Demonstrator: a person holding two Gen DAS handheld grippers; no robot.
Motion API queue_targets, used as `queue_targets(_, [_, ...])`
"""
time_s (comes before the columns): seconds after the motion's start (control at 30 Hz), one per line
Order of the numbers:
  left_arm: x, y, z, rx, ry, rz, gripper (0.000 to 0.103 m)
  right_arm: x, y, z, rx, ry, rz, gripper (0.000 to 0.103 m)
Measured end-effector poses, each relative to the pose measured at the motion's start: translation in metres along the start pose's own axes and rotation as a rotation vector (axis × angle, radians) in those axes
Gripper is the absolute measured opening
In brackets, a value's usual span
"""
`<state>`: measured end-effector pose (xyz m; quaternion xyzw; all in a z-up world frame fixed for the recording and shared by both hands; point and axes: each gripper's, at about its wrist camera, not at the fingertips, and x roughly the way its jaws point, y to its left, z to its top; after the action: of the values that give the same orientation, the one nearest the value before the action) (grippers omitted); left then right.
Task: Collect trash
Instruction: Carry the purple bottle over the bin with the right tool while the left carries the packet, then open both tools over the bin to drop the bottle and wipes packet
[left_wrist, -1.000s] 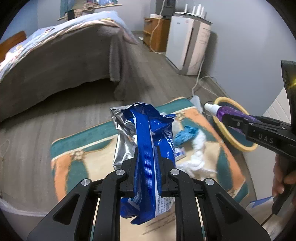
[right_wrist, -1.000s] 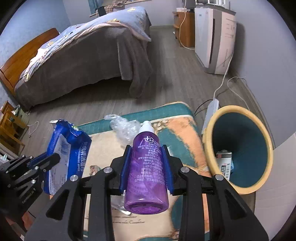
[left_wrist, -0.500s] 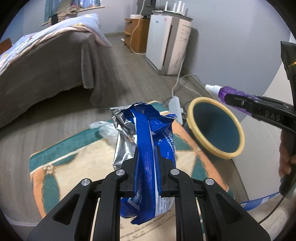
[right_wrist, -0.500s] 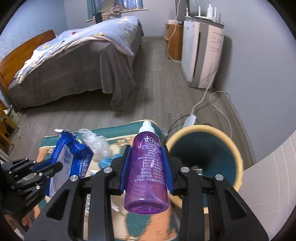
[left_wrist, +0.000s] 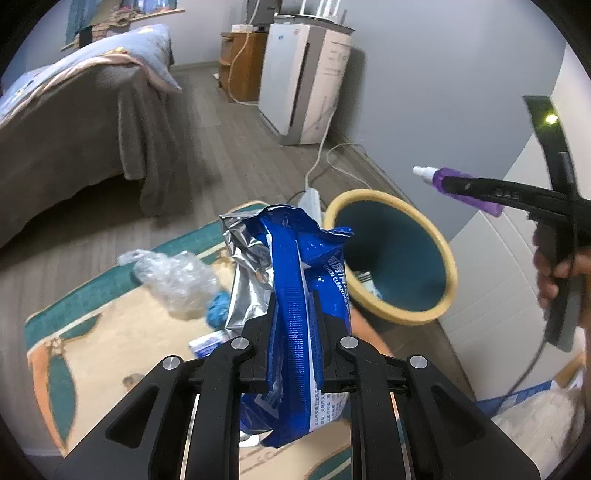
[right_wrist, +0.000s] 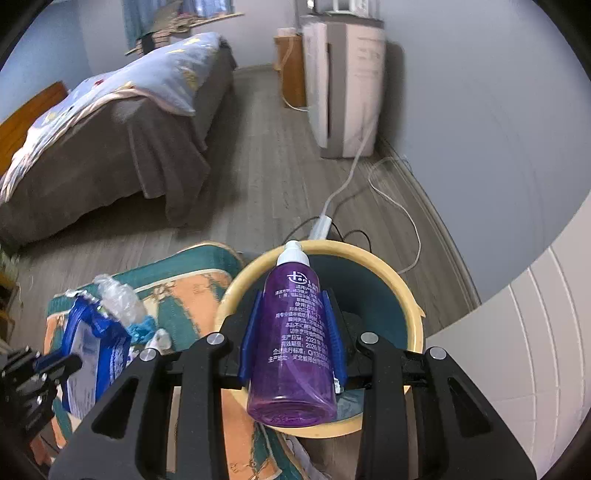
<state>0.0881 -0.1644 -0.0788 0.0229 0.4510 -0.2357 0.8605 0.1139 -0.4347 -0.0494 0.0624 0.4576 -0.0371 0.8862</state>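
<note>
The left claw (left_wrist: 293, 314) gripped a crumpled blue wrapper (left_wrist: 295, 295) with a silver lining, held upright above a patterned rug (left_wrist: 110, 332). Just beyond it stood a yellow-rimmed teal bin (left_wrist: 447, 258). At right, the right claw (left_wrist: 461, 190) clasped a purple bottle (left_wrist: 458, 184) above the bin. Clear plastic (left_wrist: 170, 277) lay on the rug, near a bed (left_wrist: 74, 129).

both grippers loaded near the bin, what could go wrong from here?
1. The purple bottle in the right gripper lies across the near part of the bin opening; released now, it might clip the rim.
2. The blue wrapper in the left gripper looks short of the bin and may drop on the rug.
</note>
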Motion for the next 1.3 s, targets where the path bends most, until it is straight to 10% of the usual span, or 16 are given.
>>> queue_targets(0.37, [0.057,-0.067,0.017,0.074,0.065,-0.03,0.016,0.056,-0.046,-0.02,0.154,0.184,-0.047,0.032])
queue_targets(0.9, [0.117,-0.098,0.05,0.099,0.092,-0.007,0.016,0.061,-0.056,-0.02,0.225,0.189,-0.003,0.032])
queue_targets(1.03, [0.115,-0.095,0.049,0.099,0.087,-0.002,0.027,0.06,-0.055,-0.019,0.224,0.181,0.0,0.041])
queue_targets(1.3, [0.081,-0.076,0.047,0.098,0.02,0.049,0.078,0.054,-0.047,-0.013,0.198,0.171,-0.003,0.076])
